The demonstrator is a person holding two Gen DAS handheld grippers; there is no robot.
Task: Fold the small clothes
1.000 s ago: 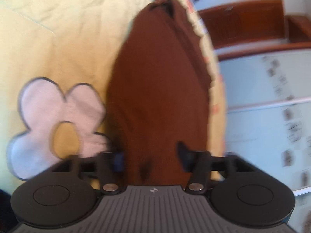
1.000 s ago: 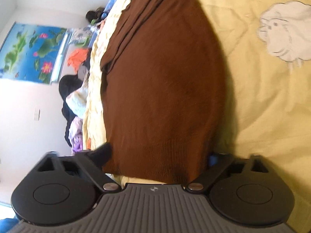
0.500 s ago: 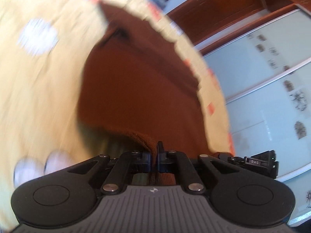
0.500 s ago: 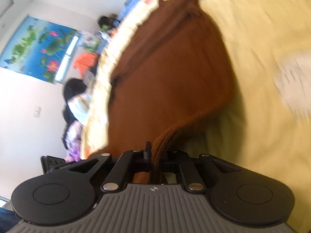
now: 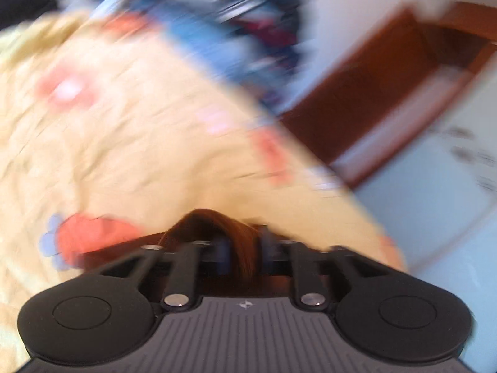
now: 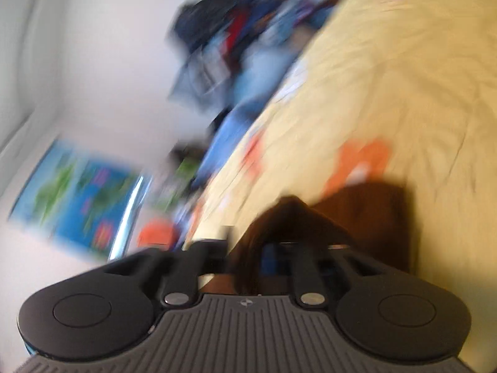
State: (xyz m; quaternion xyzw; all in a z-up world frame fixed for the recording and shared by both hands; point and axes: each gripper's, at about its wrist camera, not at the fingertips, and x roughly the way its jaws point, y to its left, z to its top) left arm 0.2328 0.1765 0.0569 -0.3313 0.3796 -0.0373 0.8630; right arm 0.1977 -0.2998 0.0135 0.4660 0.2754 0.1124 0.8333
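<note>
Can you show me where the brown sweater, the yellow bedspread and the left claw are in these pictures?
brown sweater (image 5: 214, 223): left wrist view, bunched fold above the claw.
yellow bedspread (image 6: 388, 93): right wrist view, bare wrinkled area.
left claw (image 5: 243, 248): left wrist view, between its fingertips.

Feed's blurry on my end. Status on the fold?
Left gripper shut on brown sweater. Right gripper shut on it too. Hem lifted over yellow bedspread. Nothing in the way.
</note>
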